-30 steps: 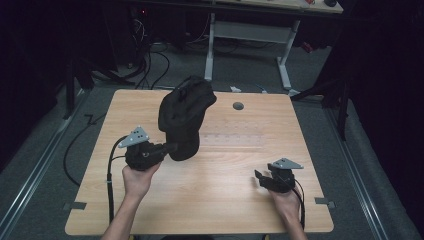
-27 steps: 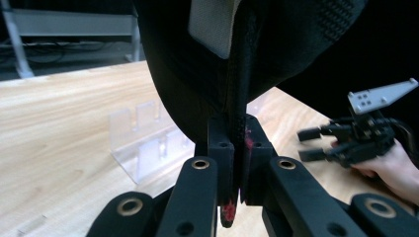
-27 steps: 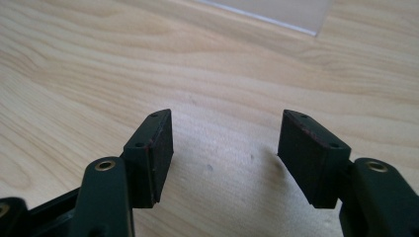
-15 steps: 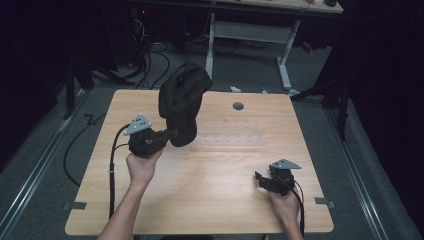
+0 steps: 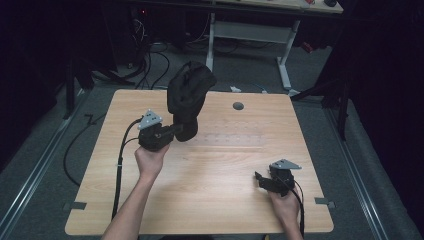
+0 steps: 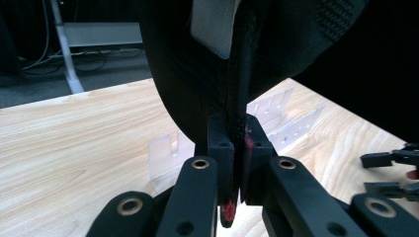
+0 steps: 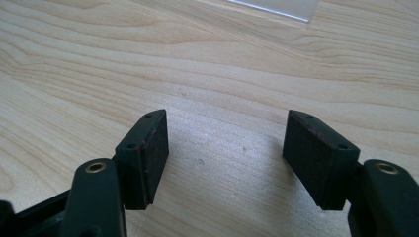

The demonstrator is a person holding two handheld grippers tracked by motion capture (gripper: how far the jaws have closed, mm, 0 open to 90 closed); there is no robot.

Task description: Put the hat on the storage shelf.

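My left gripper (image 5: 172, 131) has its fingers (image 6: 221, 158) clamped on the edge of a black bag (image 5: 187, 97) (soft fabric, with a pale lining visible inside), holding it up over the far left of the worktop (image 5: 220, 200). A clear plastic piece (image 6: 276, 116) lies flat behind it. At the near right, my right gripper (image 7: 225, 158) rests low with its fingers (image 7: 146, 153) spread wide, empty.
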